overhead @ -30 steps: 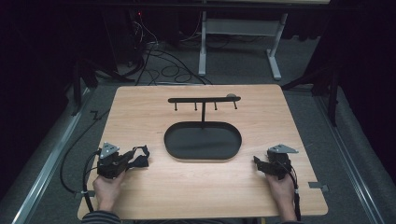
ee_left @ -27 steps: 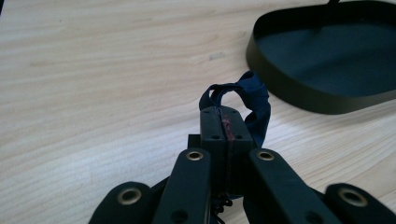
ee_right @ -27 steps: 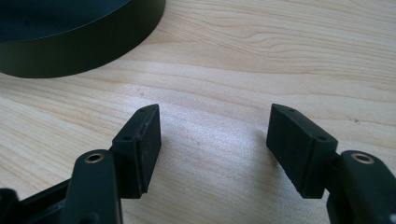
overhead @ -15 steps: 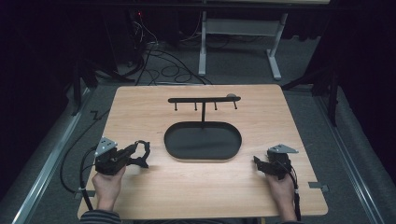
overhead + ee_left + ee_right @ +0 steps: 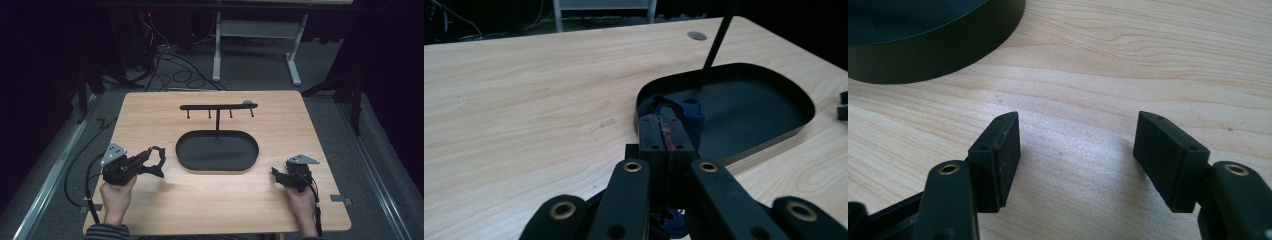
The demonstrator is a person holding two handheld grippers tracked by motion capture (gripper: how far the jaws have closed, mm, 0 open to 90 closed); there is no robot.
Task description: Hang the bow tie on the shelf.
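Since a second ago the left gripper has lifted and swung toward the tray, jaws clamped on a dark blue strap that loops past their tips; the right gripper rests near the table's right edge, jaws wide and empty; likely next, hang the loop on the rack; approach a peg squarely.
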